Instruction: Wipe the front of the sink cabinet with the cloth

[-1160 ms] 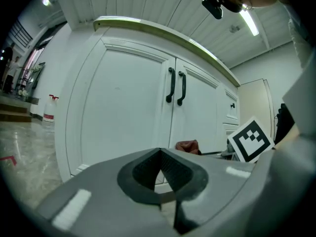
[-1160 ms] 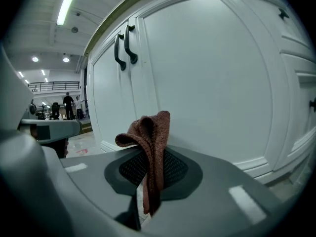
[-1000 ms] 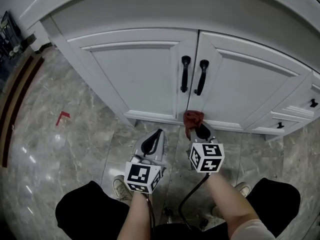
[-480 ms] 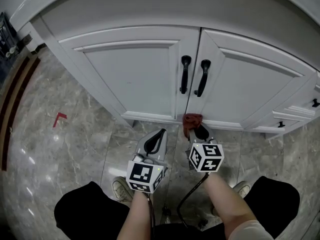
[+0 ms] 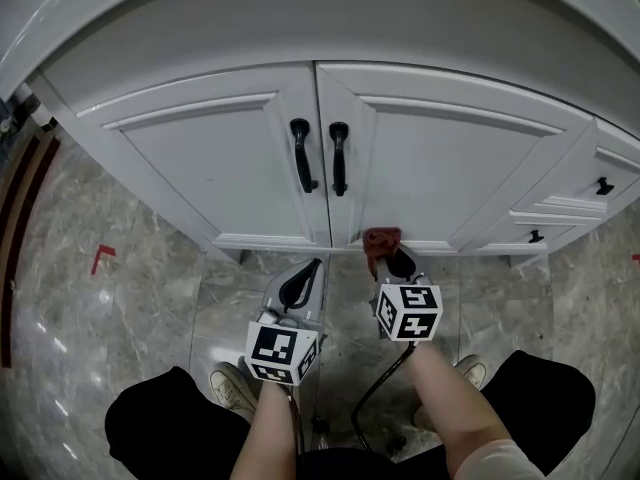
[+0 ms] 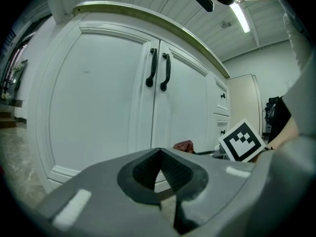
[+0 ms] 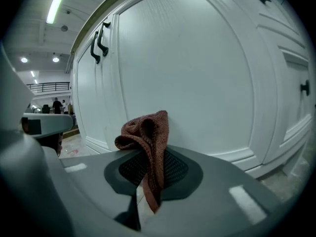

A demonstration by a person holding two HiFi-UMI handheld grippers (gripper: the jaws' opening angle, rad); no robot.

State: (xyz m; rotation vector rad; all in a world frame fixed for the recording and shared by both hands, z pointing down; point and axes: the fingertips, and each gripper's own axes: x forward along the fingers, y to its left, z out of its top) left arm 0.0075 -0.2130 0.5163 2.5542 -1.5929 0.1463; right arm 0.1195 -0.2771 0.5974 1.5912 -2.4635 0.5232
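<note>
A white sink cabinet [image 5: 420,168] with two doors and black handles [image 5: 300,155] fills the top of the head view. My right gripper [image 5: 390,258] is shut on a reddish-brown cloth [image 5: 381,241], whose bunched end [image 7: 146,132] sits against the bottom rail of the right door [image 7: 197,83]. My left gripper [image 5: 303,280] is shut on nothing and hangs over the floor, short of the left door [image 6: 94,98]; the cloth [image 6: 183,145] shows to its right.
Small drawers with black knobs [image 5: 601,185] sit at the cabinet's right. Grey marble floor tiles [image 5: 130,288] lie below, with a red mark [image 5: 101,258] at the left. The person's shoes [image 5: 232,388] and dark trousers are under the grippers.
The right gripper and cloth have slid rightward along the cabinet's base, from under the door handles to beneath the right door. The left gripper stayed beside it.
</note>
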